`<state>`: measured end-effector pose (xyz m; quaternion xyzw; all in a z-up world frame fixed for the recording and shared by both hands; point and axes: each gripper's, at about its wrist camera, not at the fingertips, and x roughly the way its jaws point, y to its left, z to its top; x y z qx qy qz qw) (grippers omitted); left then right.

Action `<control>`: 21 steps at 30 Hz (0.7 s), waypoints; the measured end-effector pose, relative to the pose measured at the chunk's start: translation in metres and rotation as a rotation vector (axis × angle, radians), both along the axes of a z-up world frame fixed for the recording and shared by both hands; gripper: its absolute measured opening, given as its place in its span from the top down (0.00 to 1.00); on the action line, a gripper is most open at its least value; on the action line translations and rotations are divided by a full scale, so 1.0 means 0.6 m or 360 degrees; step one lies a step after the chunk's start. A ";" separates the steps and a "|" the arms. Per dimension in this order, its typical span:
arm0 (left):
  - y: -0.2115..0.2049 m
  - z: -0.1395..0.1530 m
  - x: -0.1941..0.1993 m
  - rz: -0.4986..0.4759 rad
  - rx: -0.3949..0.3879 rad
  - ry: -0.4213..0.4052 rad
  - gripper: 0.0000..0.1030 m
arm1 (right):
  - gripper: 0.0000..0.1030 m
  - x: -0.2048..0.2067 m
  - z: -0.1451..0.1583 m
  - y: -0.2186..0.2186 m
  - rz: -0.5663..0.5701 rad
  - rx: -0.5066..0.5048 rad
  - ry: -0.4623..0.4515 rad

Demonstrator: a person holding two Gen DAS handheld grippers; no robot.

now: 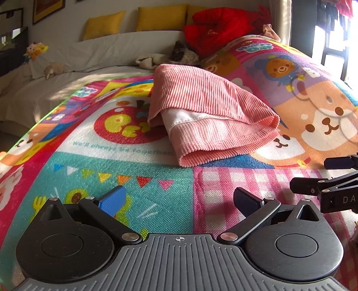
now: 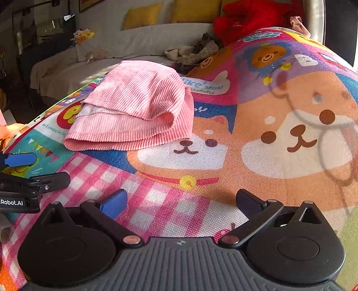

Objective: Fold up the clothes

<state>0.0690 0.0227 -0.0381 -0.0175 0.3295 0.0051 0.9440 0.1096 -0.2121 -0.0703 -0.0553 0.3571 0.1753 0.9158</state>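
Pink ribbed cloth (image 1: 208,116) lies folded into a thick bundle on the mat (image 1: 138,179), a strip of white lining showing at its open edge. It sits ahead of both grippers and apart from them, touching neither.

From the left wrist view, the left gripper (image 1: 179,199) hangs low over the mat with its fingers spread wide and nothing between them; the cloth is straight ahead, slightly to the right. The right gripper (image 1: 331,179) pokes in from the right edge, beside it.

From the right wrist view, the right gripper (image 2: 181,201) is likewise spread wide and empty, over the pink check patch of the mat. The cloth (image 2: 134,112) lies ahead and to the left. Behind it are a sofa (image 2: 138,42) with yellow cushions (image 2: 143,15).
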 end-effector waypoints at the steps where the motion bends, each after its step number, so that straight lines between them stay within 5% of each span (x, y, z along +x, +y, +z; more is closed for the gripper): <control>1: 0.000 0.000 0.000 0.0000 0.0000 0.0000 0.00 | 0.00 0.000 0.000 -0.001 0.0000 0.0006 0.0000; 21: -0.004 -0.001 -0.001 0.0009 0.0024 0.0003 0.00 | 0.00 0.002 -0.001 0.001 -0.0002 -0.0019 -0.0002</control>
